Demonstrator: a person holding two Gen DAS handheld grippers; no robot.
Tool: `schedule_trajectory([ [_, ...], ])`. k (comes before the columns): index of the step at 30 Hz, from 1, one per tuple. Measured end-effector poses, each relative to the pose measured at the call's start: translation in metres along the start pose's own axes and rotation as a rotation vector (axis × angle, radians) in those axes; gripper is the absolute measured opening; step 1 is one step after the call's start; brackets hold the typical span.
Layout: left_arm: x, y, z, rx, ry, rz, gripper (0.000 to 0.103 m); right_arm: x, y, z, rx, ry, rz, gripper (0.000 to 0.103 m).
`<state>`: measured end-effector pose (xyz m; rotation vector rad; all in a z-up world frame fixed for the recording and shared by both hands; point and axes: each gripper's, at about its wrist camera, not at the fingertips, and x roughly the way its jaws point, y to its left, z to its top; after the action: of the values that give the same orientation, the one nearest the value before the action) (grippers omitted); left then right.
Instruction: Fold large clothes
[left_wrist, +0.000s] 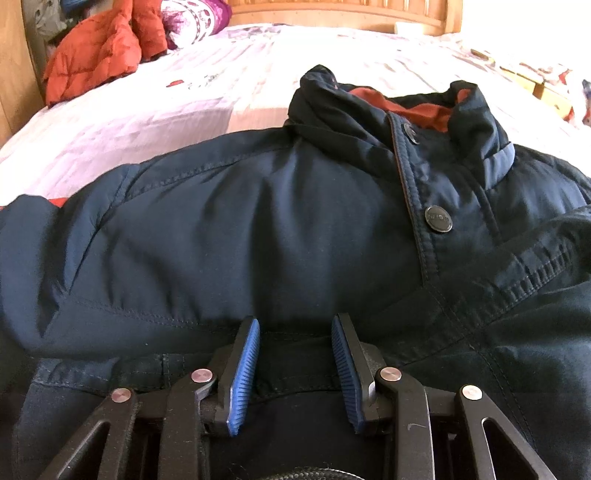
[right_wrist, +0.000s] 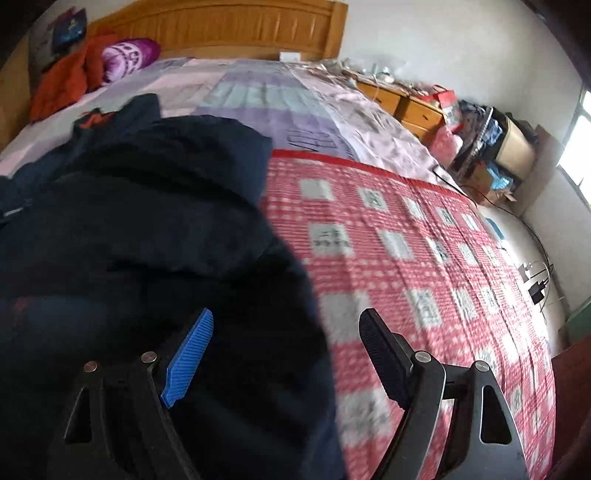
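A large navy jacket (left_wrist: 258, 229) with a rust-red collar lining and metal snap buttons lies front up on the bed. My left gripper (left_wrist: 295, 325) is open, low over the jacket's chest, its blue-padded fingers (left_wrist: 243, 369) resting on dark fabric but closed on nothing. In the right wrist view the jacket (right_wrist: 147, 229) is a dark heap at left. My right gripper (right_wrist: 286, 325) is open wide over the jacket's right edge, where it meets a red checked blanket (right_wrist: 424, 258). It holds nothing.
The bed has a pale pink sheet (left_wrist: 184, 96) and a wooden headboard (right_wrist: 221, 29). An orange quilted jacket (left_wrist: 96, 51) and a purple pillow (right_wrist: 125, 59) lie at the head end. Cluttered wooden drawers (right_wrist: 406, 103) and boxes stand right of the bed.
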<state>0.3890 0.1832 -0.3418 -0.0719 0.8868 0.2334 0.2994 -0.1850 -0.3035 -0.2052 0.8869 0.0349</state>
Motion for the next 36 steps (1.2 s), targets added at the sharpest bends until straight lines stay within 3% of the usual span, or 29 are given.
schedule_trajectory([
  [3, -0.008, -0.005, 0.002, 0.032, 0.007, 0.021, 0.037, -0.009, 0.024, 0.001, -0.042, -0.044, 0.093, 0.084],
  [6, -0.031, -0.008, -0.004, 0.043, -0.009, 0.013, 0.038, 0.011, 0.041, 0.014, -0.091, -0.034, 0.171, 0.084],
  [8, -0.04, -0.012, -0.016, 0.093, -0.053, 0.025, 0.059, 0.027, 0.044, 0.025, -0.122, -0.022, 0.122, 0.084],
  [9, -0.038, -0.013, -0.021, 0.107, -0.051, 0.041, 0.06, 0.034, 0.041, 0.029, -0.121, -0.013, 0.11, 0.084],
  [11, -0.032, -0.013, -0.02, 0.095, -0.035, 0.029, 0.061, 0.046, 0.022, 0.032, -0.042, 0.004, 0.129, 0.077],
  [12, -0.03, -0.015, -0.018, 0.101, -0.027, 0.035, 0.061, 0.048, 0.012, 0.03, 0.003, 0.013, 0.141, 0.07],
  [13, -0.03, -0.018, -0.017, 0.114, -0.025, 0.051, 0.061, 0.046, 0.007, 0.026, 0.013, 0.013, 0.114, 0.057],
  [14, -0.032, -0.02, -0.016, 0.124, -0.024, 0.059, 0.061, 0.043, 0.005, 0.023, 0.014, 0.007, 0.078, 0.054],
  [16, -0.038, -0.02, -0.014, 0.122, -0.012, 0.047, 0.062, 0.041, -0.01, 0.018, 0.071, 0.023, 0.1, 0.045],
  [19, -0.056, -0.013, -0.018, 0.1, -0.021, -0.022, 0.069, 0.038, -0.004, 0.021, 0.035, 0.031, 0.062, 0.045],
  [21, -0.063, -0.005, -0.028, 0.108, -0.025, -0.006, 0.073, 0.021, 0.013, 0.02, -0.02, -0.006, 0.042, 0.045],
  [26, -0.082, 0.039, -0.045, -0.004, -0.054, -0.03, 0.077, -0.026, 0.068, 0.037, -0.095, -0.129, 0.187, 0.049],
  [30, -0.102, 0.073, -0.051, -0.113, -0.071, -0.127, 0.076, -0.027, 0.131, 0.067, -0.112, -0.148, 0.324, 0.05],
  [33, -0.119, 0.097, -0.058, -0.182, -0.086, -0.114, 0.076, -0.02, 0.193, 0.09, -0.137, -0.176, 0.382, 0.053],
  [36, -0.134, 0.141, -0.068, -0.266, -0.083, -0.088, 0.076, -0.002, 0.248, 0.104, -0.166, -0.152, 0.376, 0.056],
])
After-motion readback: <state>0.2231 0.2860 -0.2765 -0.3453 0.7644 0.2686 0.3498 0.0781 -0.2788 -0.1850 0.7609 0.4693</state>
